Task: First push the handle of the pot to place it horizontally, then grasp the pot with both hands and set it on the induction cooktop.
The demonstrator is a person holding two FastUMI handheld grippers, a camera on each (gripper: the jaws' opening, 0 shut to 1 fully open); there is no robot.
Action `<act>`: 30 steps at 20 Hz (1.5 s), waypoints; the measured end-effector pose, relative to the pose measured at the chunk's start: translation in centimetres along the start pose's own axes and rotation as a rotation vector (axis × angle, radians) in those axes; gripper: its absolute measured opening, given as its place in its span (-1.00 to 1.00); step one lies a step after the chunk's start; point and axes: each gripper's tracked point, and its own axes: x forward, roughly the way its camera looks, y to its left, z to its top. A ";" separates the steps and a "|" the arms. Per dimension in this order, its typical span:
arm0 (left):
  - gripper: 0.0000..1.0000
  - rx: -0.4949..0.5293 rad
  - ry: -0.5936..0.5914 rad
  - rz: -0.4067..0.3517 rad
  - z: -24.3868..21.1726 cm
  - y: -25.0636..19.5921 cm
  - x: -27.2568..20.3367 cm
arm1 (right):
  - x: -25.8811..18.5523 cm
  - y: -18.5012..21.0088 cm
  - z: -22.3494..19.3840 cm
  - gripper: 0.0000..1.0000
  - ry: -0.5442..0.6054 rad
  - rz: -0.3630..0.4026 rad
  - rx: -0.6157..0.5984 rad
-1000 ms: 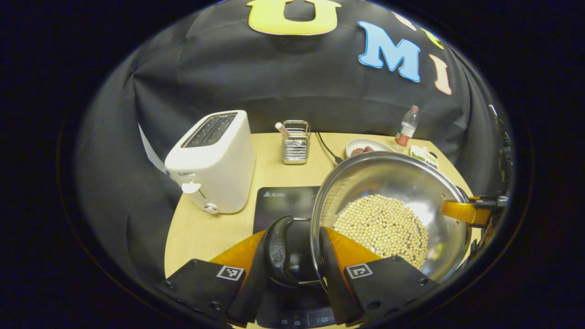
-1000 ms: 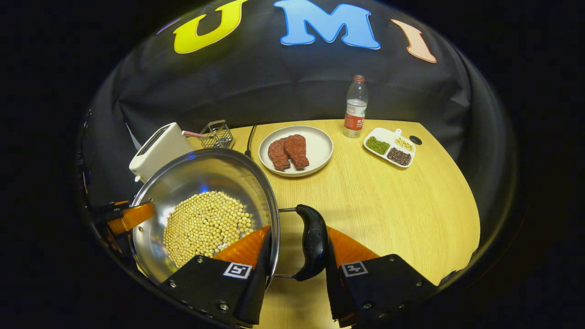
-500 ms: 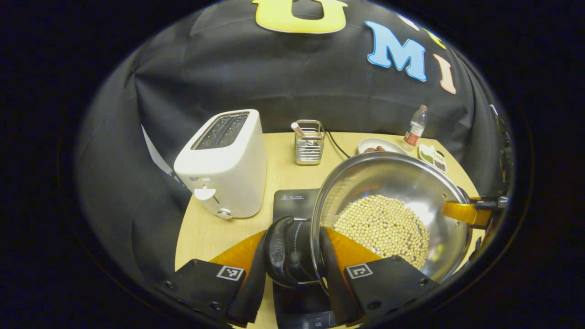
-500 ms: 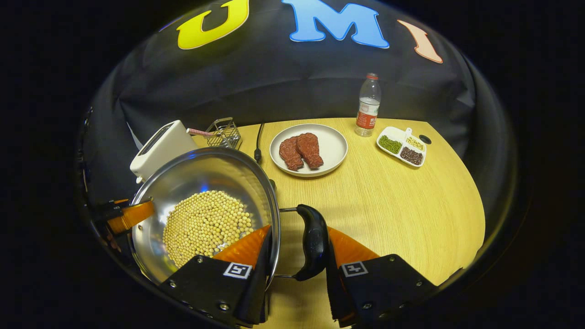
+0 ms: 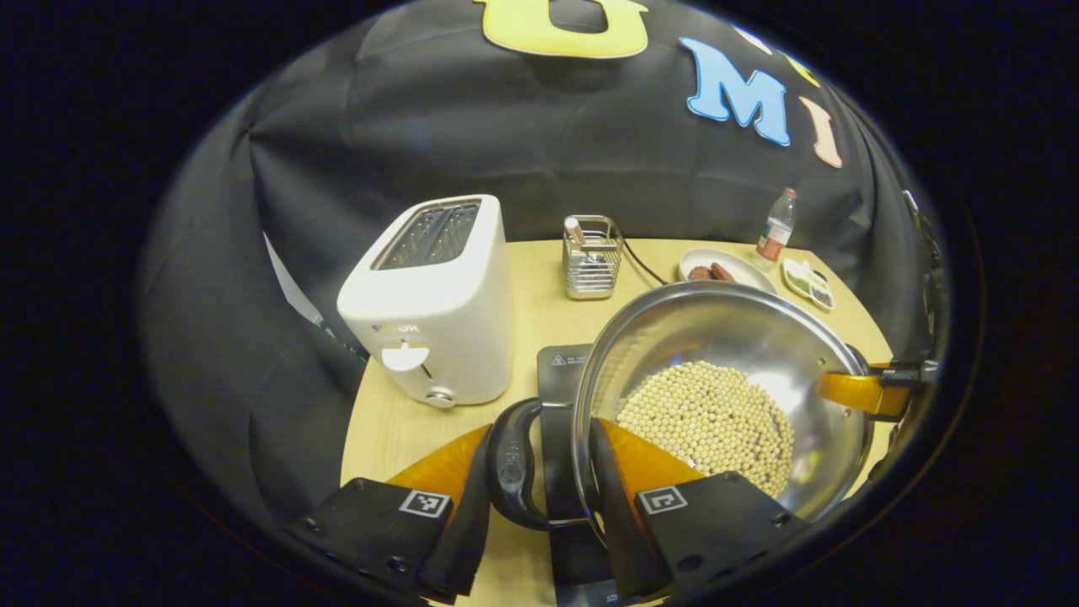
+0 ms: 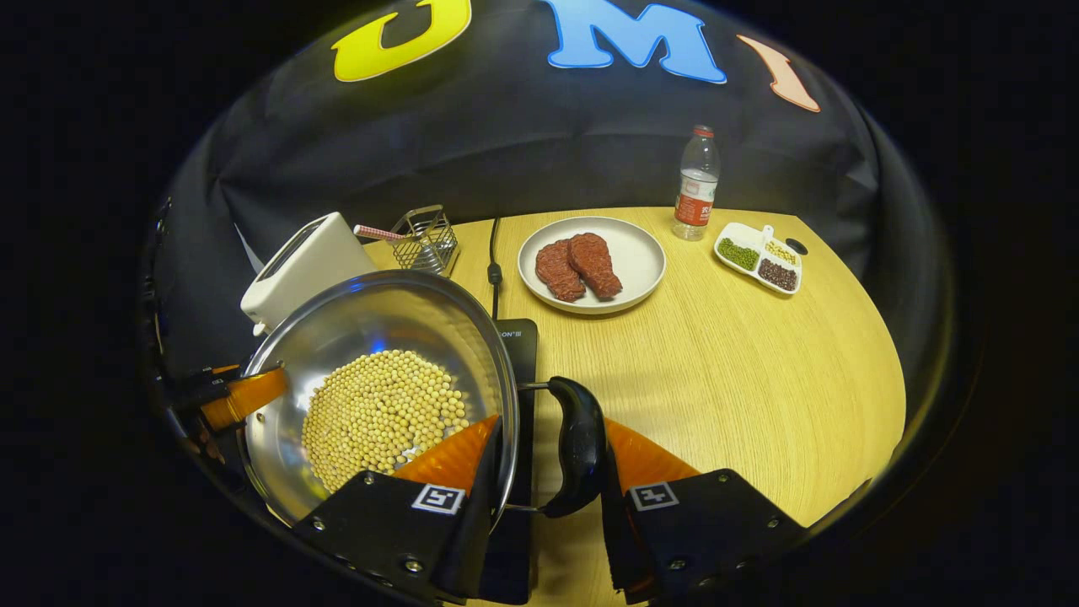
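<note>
Pot (image 5: pixel 725 379) of beans (image 5: pixel 708 417) hangs between my grippers, partly over the cooktop (image 5: pixel 560 371) near the table's (image 6: pixel 742 354) front edge. Left gripper (image 5: pixel 539 459) is clamped on the left handle (image 5: pixel 510 464), right gripper (image 6: pixel 548 455) on the right handle (image 6: pixel 582 443). Risk: uneven lowering tilts it, spilling beans; drifting left, it could clip the toaster (image 5: pixel 434 299).

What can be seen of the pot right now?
The pot is a shiny, lidless metal one, its bottom covered with pale round beans. A black loop handle sticks out on each side. The left gripper clamps one side and the right gripper the other, each with one finger inside the rim and one outside the handle. The black cooktop shows beneath its edge.
</note>
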 end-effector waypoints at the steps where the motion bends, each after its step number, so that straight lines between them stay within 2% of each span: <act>1: 0.34 -0.005 0.003 -0.003 -0.2 0.2 0.3 | 0.2 0.2 -0.1 0.13 0.001 0.002 -0.001; 8: 0.33 -0.003 -0.010 -0.015 -0.9 0.6 1.6 | 0.8 0.5 -0.7 0.13 0.000 0.005 0.002; 9: 0.27 -0.004 -0.015 -0.017 -0.9 0.6 1.8 | 0.8 0.4 -0.7 0.13 -0.016 0.010 0.003; 10: 0.34 -0.012 -0.014 -0.024 -1.0 0.4 2.0 | 0.7 0.4 -0.5 0.13 -0.025 0.008 -0.001; 11: 0.27 -0.015 -0.025 -0.029 -0.8 0.5 1.8 | 0.8 0.3 -0.6 0.14 -0.029 0.009 0.002; 13: 0.27 -0.022 -0.037 -0.034 -0.8 0.6 1.9 | 0.8 0.4 -0.7 0.14 -0.030 0.011 0.012; 15: 0.34 -0.017 -0.061 -0.031 -0.4 0.6 1.8 | 0.7 0.5 -0.6 0.14 -0.038 0.019 0.017; 16: 0.45 -0.014 -0.084 -0.021 0.2 0.8 1.7 | 0.5 0.6 -0.4 0.13 -0.049 0.029 0.024; 17: 0.51 -0.023 -0.111 -0.016 0.9 0.9 1.3 | 0.5 0.6 -0.3 0.16 -0.057 0.040 0.023; 19: 0.88 -0.063 -0.170 0.015 2.2 1.4 0.1 | -0.3 0.0 0.3 0.29 -0.082 0.037 -0.002; 20: 0.90 -0.083 -0.197 0.032 2.7 1.7 -0.8 | -1.1 -0.4 1.3 0.38 -0.118 0.036 -0.015; 23: 0.90 -0.113 -0.269 0.058 4.2 1.0 -4.5 | -3.3 -1.4 3.4 0.95 -0.214 0.030 -0.033; 28: 0.91 -0.068 -0.419 0.045 8.8 -5.8 -12.0 | -9.2 -4.3 6.9 0.96 -0.351 0.017 -0.046; 30: 0.90 -0.054 -0.482 0.031 10.7 -9.6 -15.1 | -12.3 -5.2 8.5 0.95 -0.421 0.044 -0.041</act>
